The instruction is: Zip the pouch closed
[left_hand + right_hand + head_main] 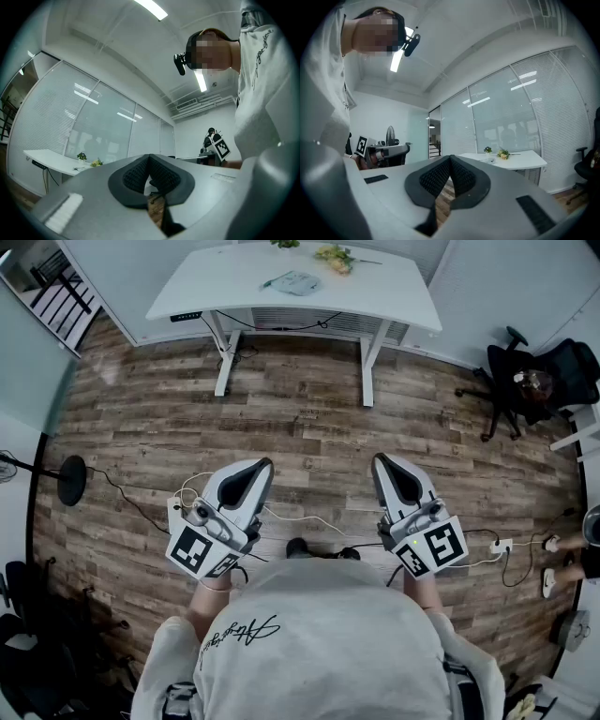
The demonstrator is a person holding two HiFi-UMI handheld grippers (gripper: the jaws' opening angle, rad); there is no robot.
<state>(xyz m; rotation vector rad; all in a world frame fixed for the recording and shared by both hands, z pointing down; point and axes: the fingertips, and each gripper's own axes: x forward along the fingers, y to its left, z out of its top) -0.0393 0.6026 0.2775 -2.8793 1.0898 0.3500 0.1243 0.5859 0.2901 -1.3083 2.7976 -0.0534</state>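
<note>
- A wide wooden floor [309,427] lay between the person and the white counter [394,292], with nothing standing between them.
- An office chair [539,381] stood off to the right.
- The left gripper [262,468] and right gripper [382,463] hung at waist height, jaws together on nothing, apparently not yet started.
- The pouch [293,282], seemingly the flat pale thing, lay on the counter near yellow flowers [335,256], well out of reach.

On desk [234,277], flat item [293,281] too small; possibly pouch.
</note>
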